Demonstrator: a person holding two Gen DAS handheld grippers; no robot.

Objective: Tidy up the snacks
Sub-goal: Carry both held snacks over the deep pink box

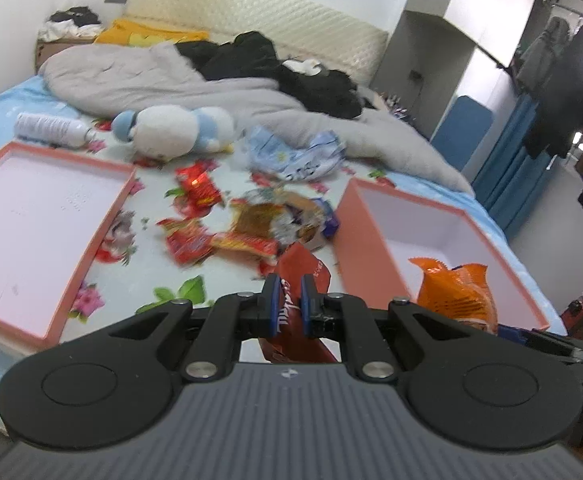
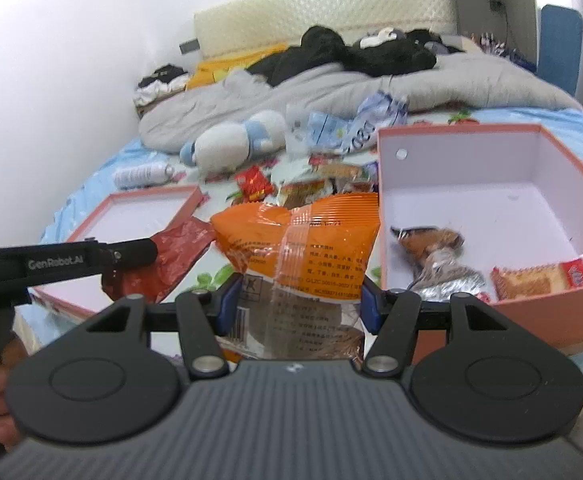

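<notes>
My left gripper (image 1: pixel 290 304) is shut on a dark red snack packet (image 1: pixel 301 270) and holds it above the bed between the two boxes; the packet also shows in the right wrist view (image 2: pixel 163 256). My right gripper (image 2: pixel 299 300) is shut on a large orange snack bag (image 2: pixel 303 236), held just left of the deep pink box (image 2: pixel 491 300). The orange bag shows in the left wrist view (image 1: pixel 457 292) by that box (image 1: pixel 365 248). The box holds a brown-and-silver packet (image 2: pixel 435 256) and an orange cracker packet (image 2: pixel 539 280). Several loose snacks (image 1: pixel 227 224) lie on the floral sheet.
A shallow pink lid (image 1: pixel 31 232) lies at the left. A plush toy (image 1: pixel 171 130), a white bottle (image 1: pixel 51 128), blue wrappers (image 1: pixel 295 156), a grey duvet (image 1: pixel 171 80) and black clothes (image 1: pixel 275 64) lie farther back. The bed edge drops off at the right.
</notes>
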